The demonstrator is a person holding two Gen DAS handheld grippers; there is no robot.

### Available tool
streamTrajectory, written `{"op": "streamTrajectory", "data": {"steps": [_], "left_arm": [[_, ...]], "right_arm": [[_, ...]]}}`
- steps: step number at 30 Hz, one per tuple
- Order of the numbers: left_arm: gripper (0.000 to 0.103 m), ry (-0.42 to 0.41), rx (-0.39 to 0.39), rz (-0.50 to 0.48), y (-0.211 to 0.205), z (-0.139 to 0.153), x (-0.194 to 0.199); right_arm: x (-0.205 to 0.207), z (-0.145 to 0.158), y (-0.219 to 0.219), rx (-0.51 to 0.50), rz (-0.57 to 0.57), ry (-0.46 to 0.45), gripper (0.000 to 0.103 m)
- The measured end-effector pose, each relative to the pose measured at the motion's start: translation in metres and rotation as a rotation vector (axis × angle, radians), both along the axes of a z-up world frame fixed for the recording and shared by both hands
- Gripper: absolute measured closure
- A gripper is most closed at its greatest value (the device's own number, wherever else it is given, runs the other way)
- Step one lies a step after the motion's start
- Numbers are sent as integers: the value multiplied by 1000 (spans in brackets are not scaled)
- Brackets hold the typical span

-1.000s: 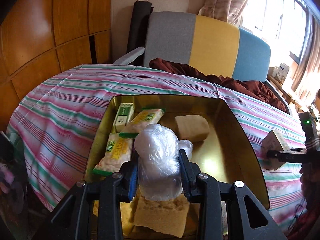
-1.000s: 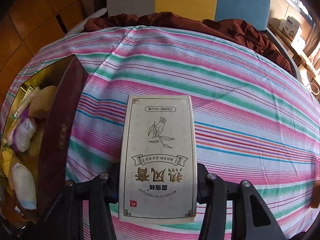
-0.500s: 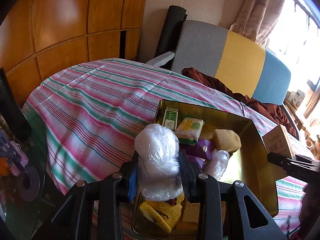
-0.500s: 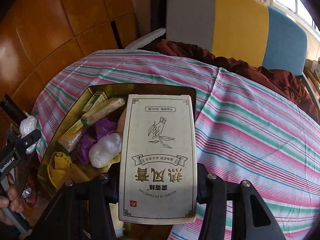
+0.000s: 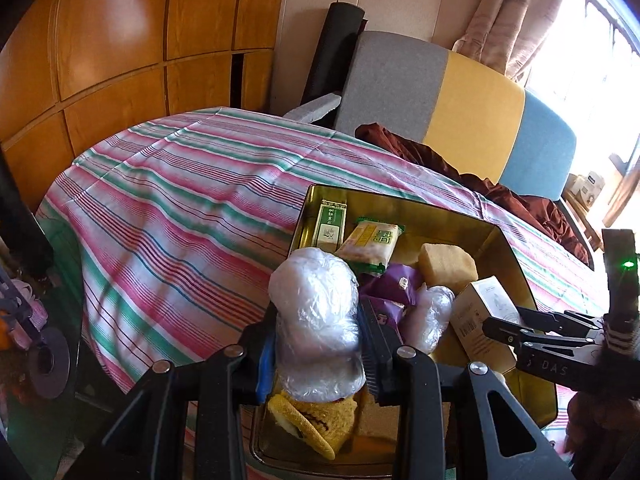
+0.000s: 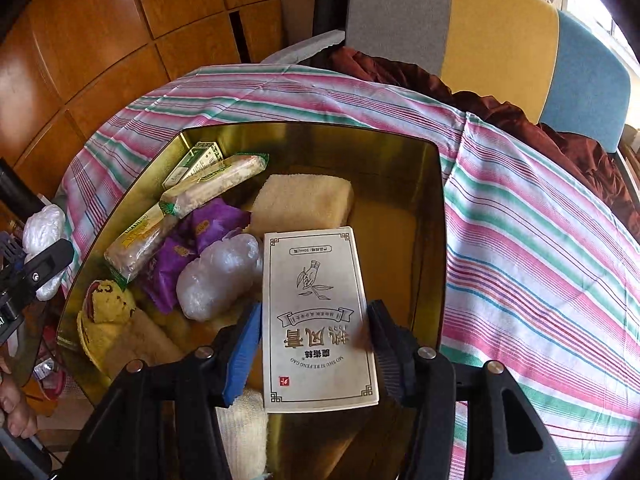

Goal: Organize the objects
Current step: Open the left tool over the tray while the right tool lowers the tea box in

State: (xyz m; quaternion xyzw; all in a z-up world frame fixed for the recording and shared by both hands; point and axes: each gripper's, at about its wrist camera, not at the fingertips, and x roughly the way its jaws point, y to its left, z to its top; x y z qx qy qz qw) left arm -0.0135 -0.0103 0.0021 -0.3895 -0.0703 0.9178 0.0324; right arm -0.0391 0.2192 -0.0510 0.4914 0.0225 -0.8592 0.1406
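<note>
A gold tin on the striped cloth holds snack packs, purple packets, a tan block and a plastic-wrapped bundle. My right gripper hangs over the tin's near side. Its jaws are opening, and a cream printed box stands between them with a gap at each pad. In the left wrist view the same box leans inside the tin. My left gripper is shut on another clear wrapped bundle above the tin's near left corner.
The striped tablecloth stretches left of and beyond the tin. A grey, yellow and blue sofa back with a brown cloth stands behind it. Wooden panels line the left wall. A person's hand shows at lower left.
The right gripper swung left from the bare cloth to above the tin, then parted its jaws around the box, which now sits lower. The left gripper shifted left, still holding the bundle.
</note>
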Motion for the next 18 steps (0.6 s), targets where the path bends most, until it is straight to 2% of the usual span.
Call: {"op": "streamTrajectory", "data": {"steps": [9, 15, 18], "left_arm": [[67, -23, 26, -69, 26, -1, -10], [67, -65, 49, -136, 58, -9, -25], [67, -67, 24, -158, 76, -13, -35]], "right_arm": [[15, 21, 16, -74, -51, 69, 49], [26, 29, 23, -77, -68, 104, 49], [30, 32, 29, -89, -83, 115, 49]]}}
